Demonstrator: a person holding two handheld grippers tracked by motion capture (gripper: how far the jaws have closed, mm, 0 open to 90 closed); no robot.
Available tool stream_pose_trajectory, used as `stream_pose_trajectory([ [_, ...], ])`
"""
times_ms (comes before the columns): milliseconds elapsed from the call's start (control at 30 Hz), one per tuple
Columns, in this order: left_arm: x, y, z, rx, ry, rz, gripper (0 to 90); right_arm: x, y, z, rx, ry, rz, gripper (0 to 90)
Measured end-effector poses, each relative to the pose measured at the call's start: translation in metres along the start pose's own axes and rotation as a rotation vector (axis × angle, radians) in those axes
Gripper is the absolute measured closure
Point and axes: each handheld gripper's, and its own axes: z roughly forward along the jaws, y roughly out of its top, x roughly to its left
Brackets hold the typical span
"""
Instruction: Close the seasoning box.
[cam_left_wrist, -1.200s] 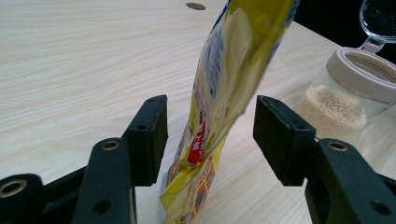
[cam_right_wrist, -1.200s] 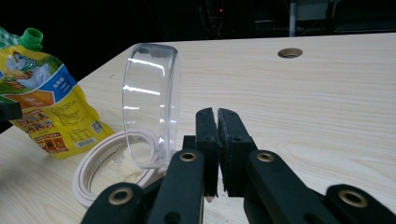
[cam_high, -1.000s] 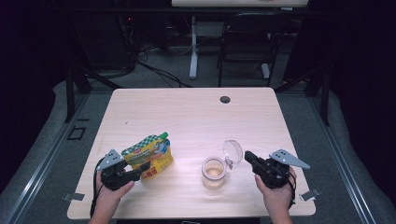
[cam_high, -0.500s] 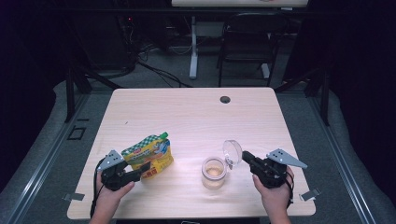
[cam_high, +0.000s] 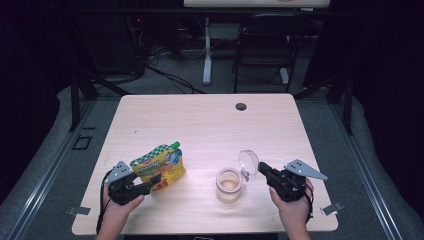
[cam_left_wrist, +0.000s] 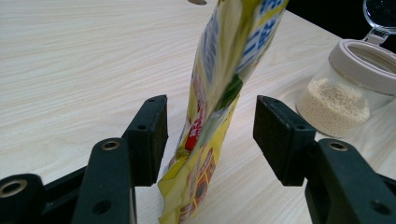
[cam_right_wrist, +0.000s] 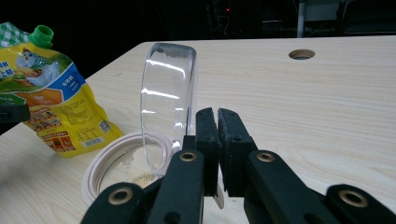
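Change since earlier frame: nothing has shifted; both hands, the pouch and the jar sit where they were.
Left gripper (cam_high: 152, 181): lower left of the high view; jaws wide, one on each side of the pouch's lower edge with a gap both sides, pads not pressing.
Right gripper (cam_right_wrist: 217, 122): lower right of the high view; jaws closed together, apparently pinching a small tab at the lid's hinge side, which props the lid upright.
Spouted pouch (cam_high: 159, 165): left of centre on the table (cam_high: 200, 125), leaning, green cap (cam_right_wrist: 41, 36) uppermost; yellow printed film.
Pouch handling: judged soft and crumpling, slick-surfaced, light to moderate in weight, contents likely to slump. Best hold is the flat sealed side seam or the stiff shoulder under the spout; a grip low on the belly would fold it.
Glass jar (cam_high: 229, 185): just right of the pouch, lower centre, holding a shallow layer of pale granules; pale collar round the mouth.
Clear lid (cam_right_wrist: 169, 105): hinged, standing open at the jar's far right edge.
Jar handling: judged rigid, smooth and breakable, fairly heavy-based; hinge and tab are the weak points, so steady rather than lever.
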Motion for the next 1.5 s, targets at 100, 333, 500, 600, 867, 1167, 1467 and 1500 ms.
stream_pose_trajectory([
  [100,0.0,0.0,0.0,0.006,-0.001,0.001,45.2,0.0,0.0,0.0,-0.001,0.002,0.001,87.3],
  [333,-0.001,-0.001,0.001,0.01,-0.005,0.001,45.3,0.004,0.0,0.003,0.004,0.011,-0.01,87.3],
  [500,-0.001,-0.001,0.001,0.009,-0.006,0.0,45.2,0.006,-0.001,0.005,0.007,0.019,-0.014,87.2],
  [600,-0.002,-0.001,0.002,0.01,-0.005,-0.001,45.2,0.008,-0.001,0.006,0.016,0.022,-0.023,87.1],
  [867,-0.002,-0.001,0.001,0.012,-0.011,0.006,45.2,0.016,-0.004,0.011,0.037,0.041,-0.042,87.0],
  [1167,-0.003,-0.001,0.001,0.011,-0.014,0.007,45.2,0.027,-0.01,0.022,0.08,0.063,-0.083,87.0],
  [1467,-0.003,-0.002,0.002,0.012,-0.012,0.004,45.1,0.027,-0.011,0.022,0.081,0.066,-0.086,85.4],
  [1500,-0.003,-0.002,0.002,0.012,-0.012,0.004,45.1,0.027,-0.011,0.022,0.081,0.067,-0.083,85.1],
])
